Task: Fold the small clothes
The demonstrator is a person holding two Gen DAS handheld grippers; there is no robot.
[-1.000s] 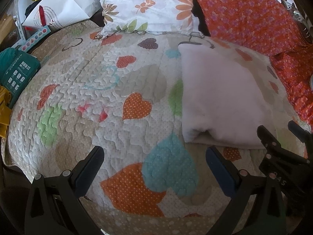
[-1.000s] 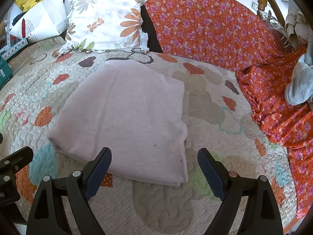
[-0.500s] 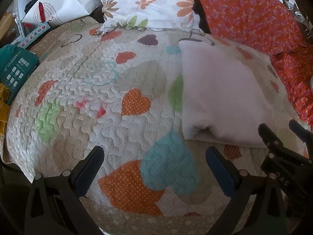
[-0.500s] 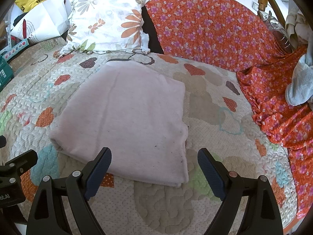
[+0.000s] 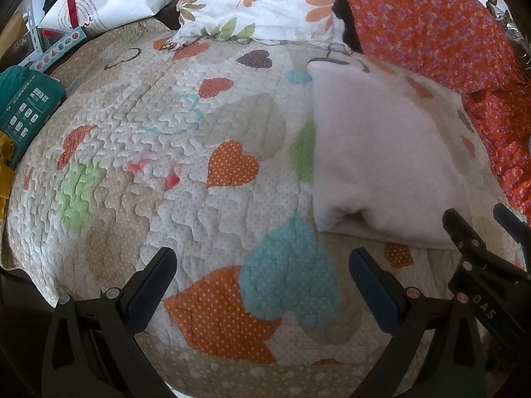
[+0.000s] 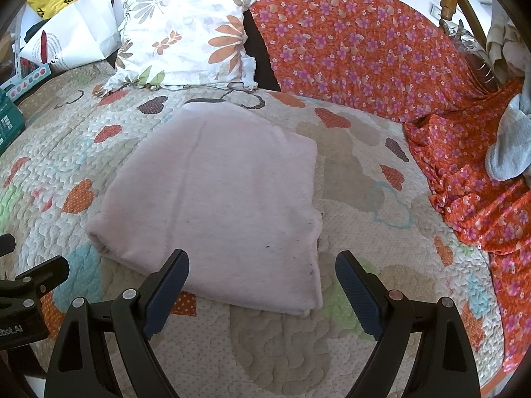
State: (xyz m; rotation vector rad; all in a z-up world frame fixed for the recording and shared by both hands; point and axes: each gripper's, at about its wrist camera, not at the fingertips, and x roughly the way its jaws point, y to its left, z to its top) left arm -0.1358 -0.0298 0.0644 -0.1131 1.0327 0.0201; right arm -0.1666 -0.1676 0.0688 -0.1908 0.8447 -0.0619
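Garment (image 6: 222, 195), pale pink and folded into a flat rectangle, lies on the quilt (image 6: 348, 172) with its thick fold at 9 o'clock and its loose edges stacked toward 5 o'clock in the right wrist view. In the left wrist view it sits at 3 o'clock, well clear of that tool.

Left gripper (image 5: 262, 278) hangs above bare quilt, its fingers spread wide with nothing between them, over the orange and teal hearts. Right gripper (image 6: 262, 278) hangs just short of the garment's near edge at 6 o'clock, its fingers likewise spread wide and empty; its left finger (image 6: 167, 290) overlaps the near hem in the picture, though whether it touches the cloth I cannot tell.

A floral pillow (image 6: 186, 33) leans at 12 o'clock behind the garment. An orange flowered cloth (image 6: 365, 63) drapes from 1 to 4 o'clock. A white bag (image 5: 99, 3) and a green box (image 5: 26, 106) sit at 10 o'clock in the left view.
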